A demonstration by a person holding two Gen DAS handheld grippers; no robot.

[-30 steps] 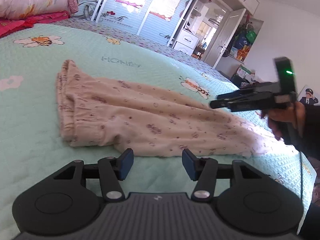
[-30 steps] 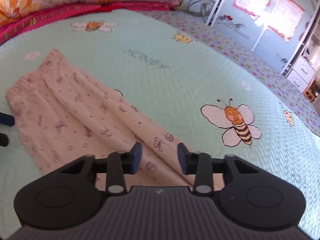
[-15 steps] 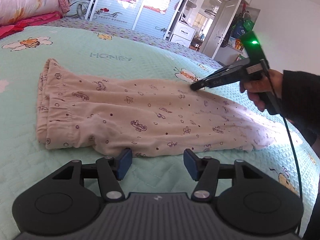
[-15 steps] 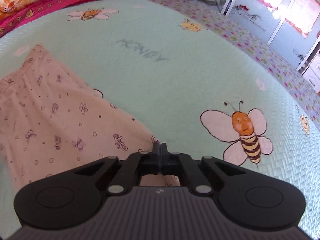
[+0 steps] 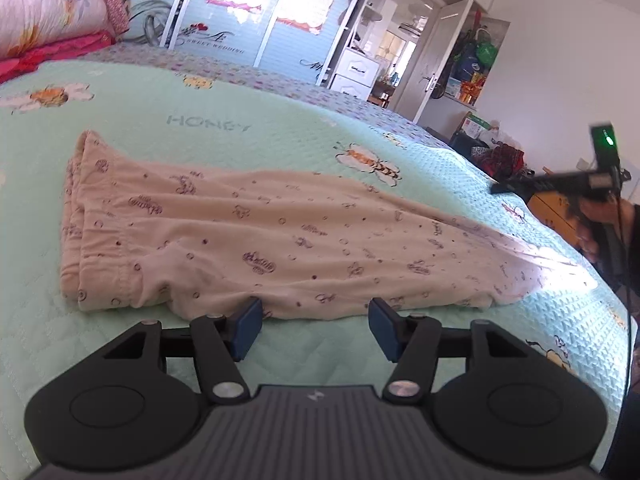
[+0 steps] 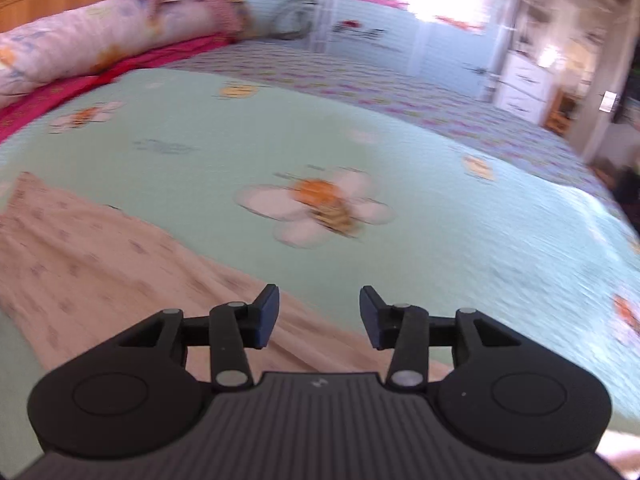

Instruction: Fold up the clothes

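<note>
Pale pink trousers with small purple prints lie flat across the green bedspread, waistband to the left, legs running right. My left gripper is open just in front of their near edge, nothing between its blue pads. In the right wrist view the same trousers fill the lower left. There my right gripper hovers over the leg's far edge, its jaws opening and empty. From the left wrist view that right gripper is held in a hand off the bed's right side, above the leg ends.
Rolled quilts and a red blanket lie at the head of the bed. Wardrobe doors, a white drawer unit and a cluttered doorway stand beyond the far edge. The bedspread carries bee prints.
My right gripper shut, then opened again, and swung away from the trousers toward the right end of the bed, holding nothing. My left gripper stayed open near the front edge.
</note>
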